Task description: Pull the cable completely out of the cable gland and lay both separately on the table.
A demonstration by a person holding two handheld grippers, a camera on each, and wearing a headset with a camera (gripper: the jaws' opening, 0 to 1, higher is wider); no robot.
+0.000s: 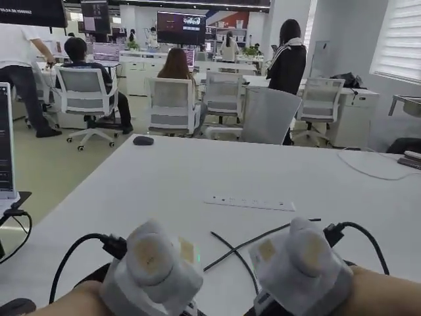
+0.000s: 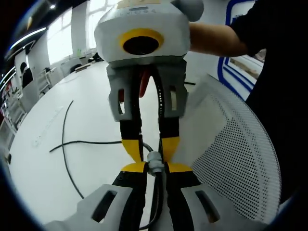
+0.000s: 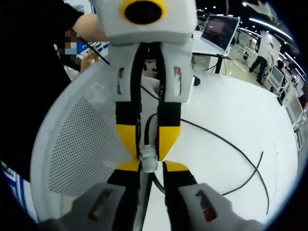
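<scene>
Left gripper [image 2: 156, 167] and right gripper [image 3: 151, 167] meet tip to tip, both pinched narrow on the small grey plastic cable gland [image 2: 155, 162] off the white tabletop [image 2: 96, 86]; thin black cable [image 2: 86, 142] threads it along their shared axis, so pull axially.

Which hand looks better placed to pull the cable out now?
Probably left: the cable runs back between the jaws of the left gripper, while the right gripper pinches the gland.

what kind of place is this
Most likely an open-plan office: rows of desks with monitors, people seated on white office chairs, and a large wall screen at the back. The white table in front carries a power strip.
</scene>
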